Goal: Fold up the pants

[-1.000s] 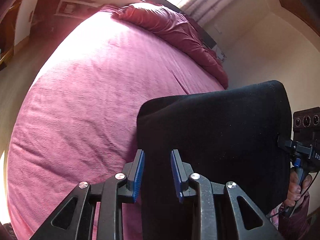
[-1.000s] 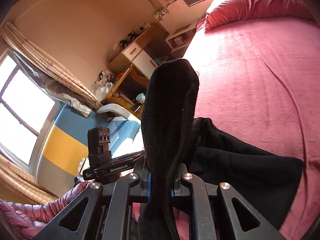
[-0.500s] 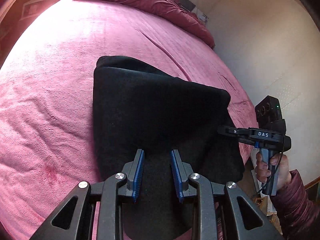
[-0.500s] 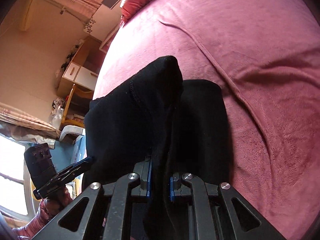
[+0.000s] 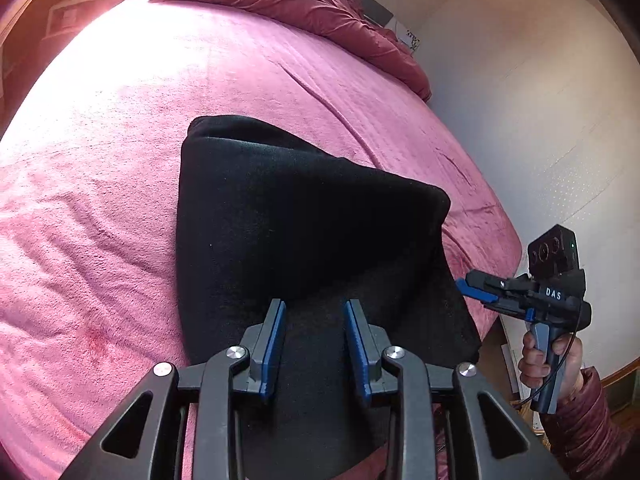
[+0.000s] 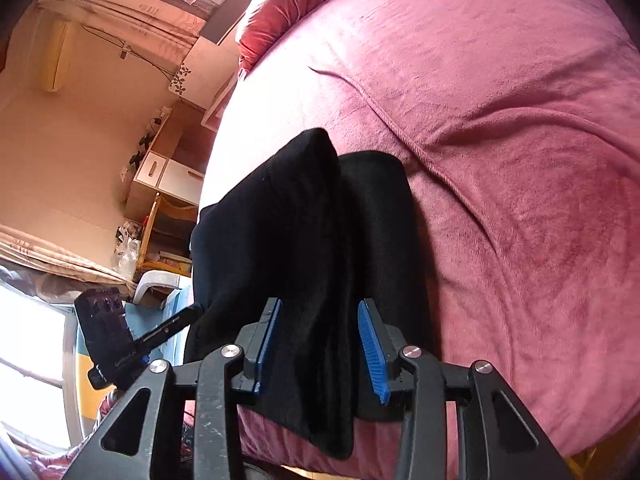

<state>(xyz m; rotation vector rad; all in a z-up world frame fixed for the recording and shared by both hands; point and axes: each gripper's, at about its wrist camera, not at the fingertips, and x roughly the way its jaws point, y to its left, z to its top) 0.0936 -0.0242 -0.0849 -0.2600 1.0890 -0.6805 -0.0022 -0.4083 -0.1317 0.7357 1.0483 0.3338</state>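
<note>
Black pants (image 5: 300,220) lie folded in a thick stack near the edge of the pink bed (image 5: 100,200). My left gripper (image 5: 315,308) sits over their near end. Its jaws are opening, the cloth runs between them, and the blue pads stand clear of it. In the right wrist view a raised fold of the pants (image 6: 300,240) stands between the pads of my right gripper (image 6: 319,304). Those jaws are opening too, and a gap shows beside the right pad. The right gripper (image 5: 476,288) also shows at the pants' right edge, held by a hand (image 5: 536,360).
A rumpled red duvet (image 5: 300,4) lies along the head of the bed. A pale wall (image 5: 540,120) runs close by the bed's right side. Left of the bed stand a wooden desk with drawers (image 6: 168,172), clutter and a bright window (image 6: 28,360).
The pants, held up off the bed a second ago, now rest on it in a folded stack. Both grippers came down with them. The right jaws, shut on the fold before, have parted.
</note>
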